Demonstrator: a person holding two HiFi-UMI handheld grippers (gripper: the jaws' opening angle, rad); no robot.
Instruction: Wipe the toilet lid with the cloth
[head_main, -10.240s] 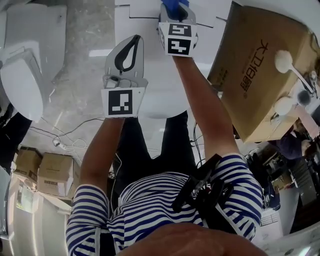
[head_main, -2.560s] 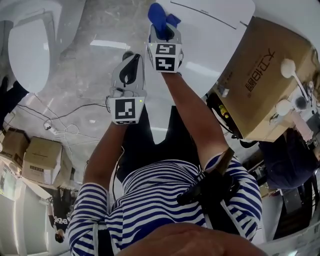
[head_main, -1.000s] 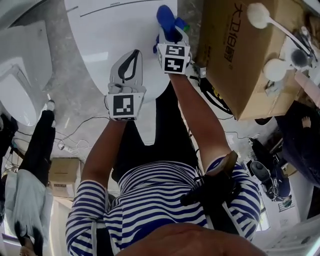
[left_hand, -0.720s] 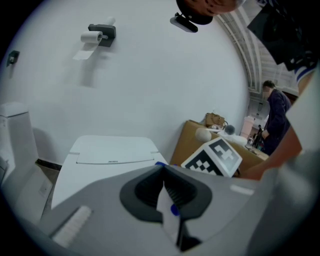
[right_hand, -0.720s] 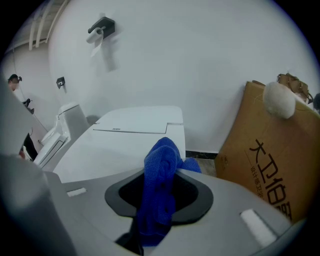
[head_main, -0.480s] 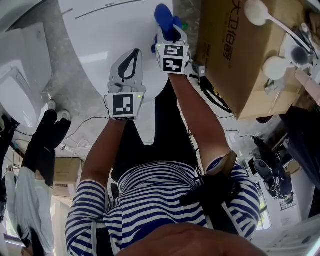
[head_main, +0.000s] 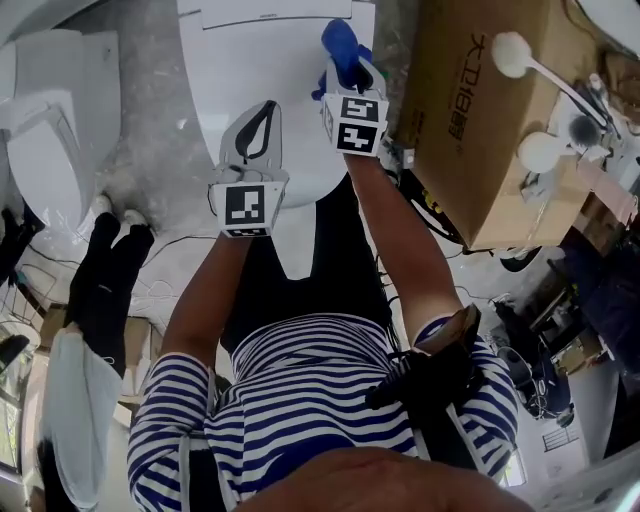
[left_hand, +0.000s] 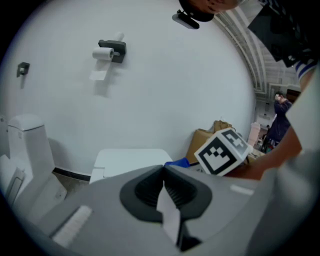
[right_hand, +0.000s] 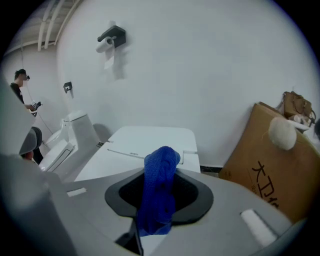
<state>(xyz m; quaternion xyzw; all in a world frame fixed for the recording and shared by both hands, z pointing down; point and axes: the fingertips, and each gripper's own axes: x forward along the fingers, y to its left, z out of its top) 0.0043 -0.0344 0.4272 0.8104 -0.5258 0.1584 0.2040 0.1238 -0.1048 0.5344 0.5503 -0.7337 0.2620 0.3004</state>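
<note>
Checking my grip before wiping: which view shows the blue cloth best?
Right gripper view: the blue woven cloth stands centre frame, pinched in the tongs of the right gripper. Head view shows only its bunched top; left gripper view, a sliver.

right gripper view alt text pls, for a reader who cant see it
The right tool, shut on a blue cloth that sticks up from between its jaws, points toward a closed white toilet against a white wall. A cardboard box stands at the right, and a toilet roll holder hangs on the wall at upper left.
</note>
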